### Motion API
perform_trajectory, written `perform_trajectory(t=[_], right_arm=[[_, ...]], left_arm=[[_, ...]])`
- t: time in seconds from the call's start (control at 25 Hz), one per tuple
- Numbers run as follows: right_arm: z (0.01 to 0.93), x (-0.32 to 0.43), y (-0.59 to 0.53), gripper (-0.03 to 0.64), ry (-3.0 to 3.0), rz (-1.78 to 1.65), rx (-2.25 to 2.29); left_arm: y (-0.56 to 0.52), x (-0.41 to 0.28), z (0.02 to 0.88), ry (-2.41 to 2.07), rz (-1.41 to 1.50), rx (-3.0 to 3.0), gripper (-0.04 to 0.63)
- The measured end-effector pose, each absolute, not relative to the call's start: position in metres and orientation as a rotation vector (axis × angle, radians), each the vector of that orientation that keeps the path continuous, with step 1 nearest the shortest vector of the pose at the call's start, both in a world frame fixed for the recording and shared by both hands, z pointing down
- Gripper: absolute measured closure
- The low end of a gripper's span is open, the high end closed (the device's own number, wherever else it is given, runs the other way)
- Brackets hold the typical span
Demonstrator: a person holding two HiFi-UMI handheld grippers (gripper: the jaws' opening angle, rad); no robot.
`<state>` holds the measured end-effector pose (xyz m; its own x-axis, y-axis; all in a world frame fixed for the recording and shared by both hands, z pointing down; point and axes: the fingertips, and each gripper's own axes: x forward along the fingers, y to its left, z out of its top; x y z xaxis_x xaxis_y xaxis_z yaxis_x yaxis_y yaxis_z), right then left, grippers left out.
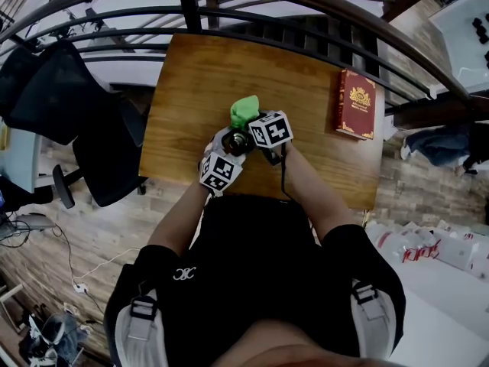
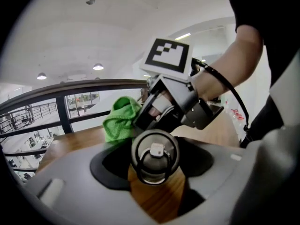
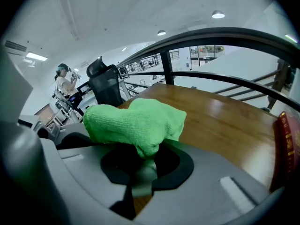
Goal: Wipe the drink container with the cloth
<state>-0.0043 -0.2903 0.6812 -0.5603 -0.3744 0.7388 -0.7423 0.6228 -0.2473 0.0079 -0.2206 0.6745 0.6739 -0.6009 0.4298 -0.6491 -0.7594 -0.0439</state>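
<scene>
bottle (image 2: 154,156), cloth (image 3: 131,123) central | table (image 1: 191,90) left bare | book (image 1: 355,103) seemingly at right edge

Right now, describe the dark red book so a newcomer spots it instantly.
Find the rectangular wooden tabletop beside the curved black railing. Near its right edge lies the dark red hardcover book, alone. Unlike the crumpled green cloth, it is flat, with a gold emblem.

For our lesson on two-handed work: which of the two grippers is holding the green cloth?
The right gripper: its jaws pinch the green cloth, while the left gripper holds the drink container between its jaws instead.
</scene>
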Motion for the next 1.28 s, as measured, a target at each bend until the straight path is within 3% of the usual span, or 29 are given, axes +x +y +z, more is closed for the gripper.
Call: perform_trajectory(t=[0.44,1.28], right_arm=[[0.720,0.036,-0.300,0.571,-2.082,0.965,0.992],[0.716,0.056,-0.261,0.571,-2.100,0.966,1.079]], left_arm=[[-0.218,0.005,0.676,-1.044,0.656,2.768,0.267],[-0.230,-0.004,0.674,-1.058,0.541,2.658,0.267]])
